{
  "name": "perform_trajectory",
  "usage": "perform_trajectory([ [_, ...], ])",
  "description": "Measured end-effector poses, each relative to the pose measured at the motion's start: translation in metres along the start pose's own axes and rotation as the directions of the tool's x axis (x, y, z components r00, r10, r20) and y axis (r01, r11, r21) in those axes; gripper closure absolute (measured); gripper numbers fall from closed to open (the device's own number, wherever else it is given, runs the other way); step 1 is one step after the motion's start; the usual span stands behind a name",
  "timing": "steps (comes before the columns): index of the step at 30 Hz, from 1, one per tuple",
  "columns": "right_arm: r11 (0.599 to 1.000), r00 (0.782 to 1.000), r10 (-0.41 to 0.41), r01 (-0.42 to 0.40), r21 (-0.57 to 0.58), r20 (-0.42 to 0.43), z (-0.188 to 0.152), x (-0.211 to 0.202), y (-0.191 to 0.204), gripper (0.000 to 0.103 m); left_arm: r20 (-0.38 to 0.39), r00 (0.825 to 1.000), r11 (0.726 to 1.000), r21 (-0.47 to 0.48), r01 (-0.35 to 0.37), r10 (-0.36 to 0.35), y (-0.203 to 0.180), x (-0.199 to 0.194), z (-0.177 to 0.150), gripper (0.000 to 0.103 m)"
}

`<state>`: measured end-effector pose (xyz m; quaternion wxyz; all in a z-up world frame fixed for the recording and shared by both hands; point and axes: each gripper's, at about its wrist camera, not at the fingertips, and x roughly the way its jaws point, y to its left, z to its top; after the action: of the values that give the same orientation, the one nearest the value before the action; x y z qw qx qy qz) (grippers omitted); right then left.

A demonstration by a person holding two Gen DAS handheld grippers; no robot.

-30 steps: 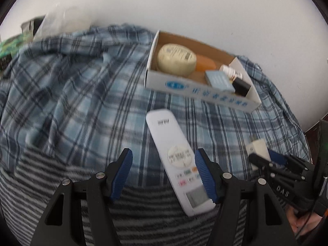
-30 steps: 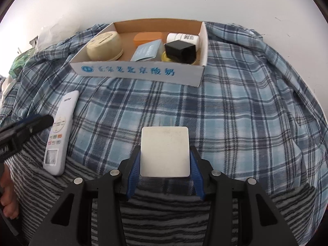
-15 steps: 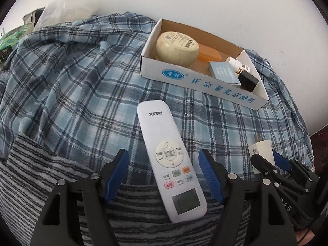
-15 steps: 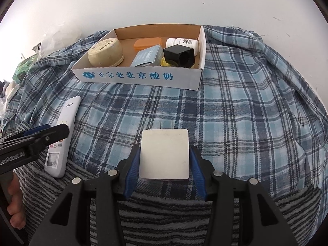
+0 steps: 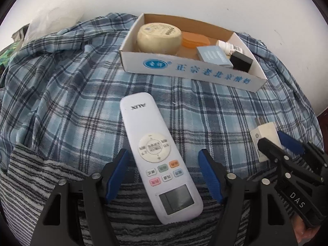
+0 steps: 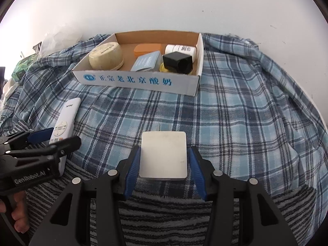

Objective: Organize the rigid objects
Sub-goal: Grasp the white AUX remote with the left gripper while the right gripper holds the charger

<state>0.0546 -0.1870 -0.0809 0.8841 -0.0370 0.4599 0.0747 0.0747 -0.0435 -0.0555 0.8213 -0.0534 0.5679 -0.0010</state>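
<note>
Remote lies between closing left hand-held gripper fingers, untouched.

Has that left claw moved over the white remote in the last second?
Yes. The left claw slid sideways until it straddles the white remote, and came closer to the cardboard box.

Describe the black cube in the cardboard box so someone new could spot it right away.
Find the open cardboard box with blue lettering on the plaid cloth. At its right end, in front of the white bottle, sits the black cube. It is the only black item among the box's pale and orange things.
</note>
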Motion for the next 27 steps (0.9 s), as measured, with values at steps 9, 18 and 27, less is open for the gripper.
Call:
perform_trajectory([
  [9, 1.000, 1.000, -0.006, 0.006, -0.003, 0.010, -0.001, -0.002, -0.001, 0.056, 0.032, 0.999, 0.999, 0.014, 0.033, -0.033, 0.000, -0.002, 0.000, 0.059],
  [18, 1.000, 1.000, -0.003, 0.003, -0.001, 0.016, -0.001, -0.004, -0.001, 0.056, 0.127, 0.991, 0.998, 0.057, 0.021, -0.029, -0.002, -0.025, -0.001, 0.061],
  [27, 1.000, 1.000, 0.015, -0.016, 0.008, 0.006, 0.000, 0.000, -0.001, 0.052, 0.239, 0.971, 0.991, 0.133, -0.029, -0.004, -0.012, -0.055, -0.006, 0.061],
])
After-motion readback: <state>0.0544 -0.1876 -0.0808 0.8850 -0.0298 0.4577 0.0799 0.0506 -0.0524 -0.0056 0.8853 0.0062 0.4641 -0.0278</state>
